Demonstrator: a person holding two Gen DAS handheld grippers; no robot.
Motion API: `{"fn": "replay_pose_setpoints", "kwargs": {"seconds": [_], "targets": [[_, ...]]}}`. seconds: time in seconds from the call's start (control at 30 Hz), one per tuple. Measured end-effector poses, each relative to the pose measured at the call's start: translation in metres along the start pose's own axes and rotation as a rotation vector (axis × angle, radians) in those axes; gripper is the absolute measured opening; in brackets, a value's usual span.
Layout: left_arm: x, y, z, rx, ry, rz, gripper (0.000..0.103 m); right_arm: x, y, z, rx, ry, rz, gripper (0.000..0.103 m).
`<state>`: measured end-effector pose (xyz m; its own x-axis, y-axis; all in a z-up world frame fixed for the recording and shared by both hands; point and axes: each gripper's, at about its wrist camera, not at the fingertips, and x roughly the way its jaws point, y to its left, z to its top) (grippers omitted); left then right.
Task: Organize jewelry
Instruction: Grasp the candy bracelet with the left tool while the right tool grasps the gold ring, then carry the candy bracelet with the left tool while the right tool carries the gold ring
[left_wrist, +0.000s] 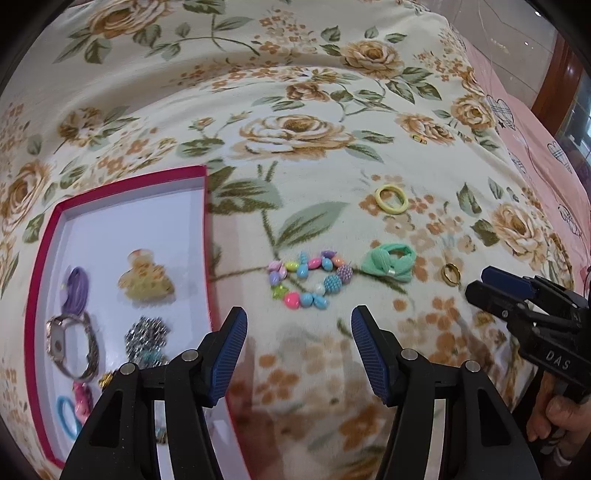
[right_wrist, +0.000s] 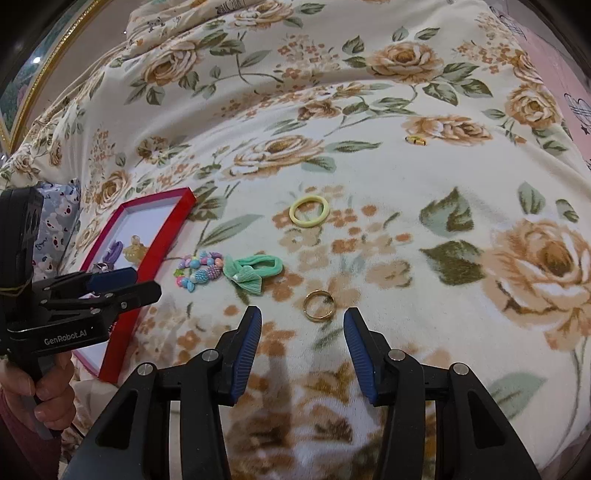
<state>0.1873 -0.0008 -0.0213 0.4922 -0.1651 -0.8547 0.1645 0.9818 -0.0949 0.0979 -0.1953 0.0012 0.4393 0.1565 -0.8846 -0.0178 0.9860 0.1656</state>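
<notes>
On the floral blanket lie a colourful bead bracelet (left_wrist: 309, 280) (right_wrist: 201, 271), a mint green bow hair tie (left_wrist: 389, 263) (right_wrist: 253, 272), a gold ring (left_wrist: 451, 275) (right_wrist: 318, 301), a yellow hair tie (left_wrist: 391, 198) (right_wrist: 308, 211) and a small gold piece (left_wrist: 420, 139) (right_wrist: 415, 140) farther back. My left gripper (left_wrist: 299, 325) stands open just short of the bracelet, nothing between its fingers. Open too, my right gripper (right_wrist: 302, 325) hovers just short of the gold ring. A red-rimmed box (left_wrist: 207, 236) (right_wrist: 127, 314) at the left holds a watch (left_wrist: 72, 343), a purple hair tie (left_wrist: 75, 290), a beige claw clip (left_wrist: 146, 282) and other pieces.
A pink printed sheet (left_wrist: 535, 147) borders the blanket at the right. A gold-framed edge (right_wrist: 44, 77) runs along the upper left. A hand (right_wrist: 44, 391) grips the left tool's handle; another hand (left_wrist: 561, 417) holds the right one. The blanket is soft and lumpy.
</notes>
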Motion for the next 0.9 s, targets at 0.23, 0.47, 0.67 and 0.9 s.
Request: {"fn": "replay_pose_setpoints", "kwargs": {"seconds": [0.23,0.47,0.67,0.9], "targets": [[0.032,-0.001,0.015,0.002,0.035,-0.001,0.063,0.014,-0.002,0.004,-0.009,0.026,-0.020,0.047],[0.056,-0.008,0.024,0.025,0.057,0.018,0.065,0.031,-0.002,0.003,-0.029,0.052,-0.054,0.043],[0.073,-0.015,0.026,0.059,0.093,0.042,0.048,0.033,-0.003,0.004,-0.037,0.047,-0.084,0.026],[0.068,-0.024,0.024,0.097,0.056,0.027,0.013,0.029,-0.004,0.003,-0.033,0.036,-0.075,0.023]]}}
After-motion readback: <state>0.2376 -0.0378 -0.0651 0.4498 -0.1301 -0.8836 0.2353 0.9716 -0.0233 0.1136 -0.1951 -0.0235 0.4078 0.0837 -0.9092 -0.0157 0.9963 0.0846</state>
